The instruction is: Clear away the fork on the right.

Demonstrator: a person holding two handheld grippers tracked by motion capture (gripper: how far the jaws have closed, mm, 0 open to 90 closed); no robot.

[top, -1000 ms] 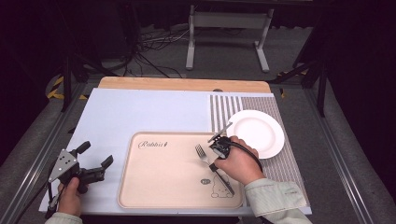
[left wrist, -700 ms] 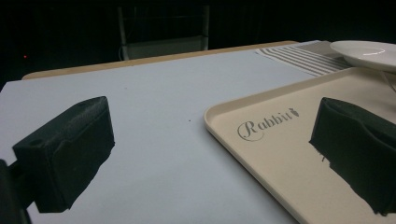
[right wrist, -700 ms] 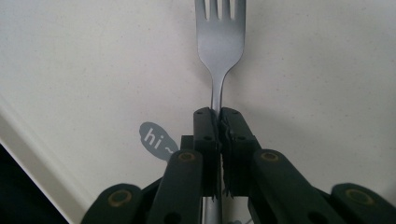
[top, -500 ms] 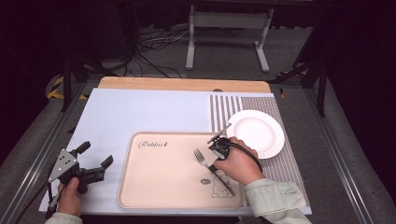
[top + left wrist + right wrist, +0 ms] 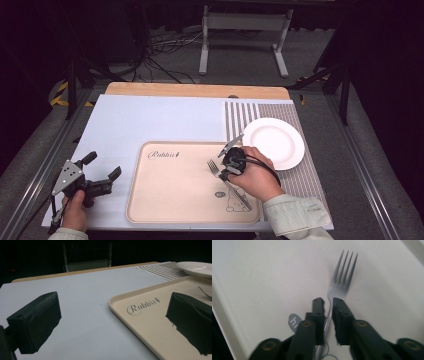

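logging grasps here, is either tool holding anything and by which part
The right tool is shut on the fork, gripping its handle just below the neck, over the tray. The left tool is open and holds nothing.

The right gripper (image 5: 326, 305) is covering the fork's (image 5: 342, 280) handle. The picture's edge is cutting off the plate (image 5: 197, 268) and tray (image 5: 150, 322) in the left gripper view.

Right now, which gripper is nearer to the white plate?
Right. The right gripper sits over the beige tray, closed on the fork, just left of the white plate. The left gripper hovers open off the tray's far left edge.
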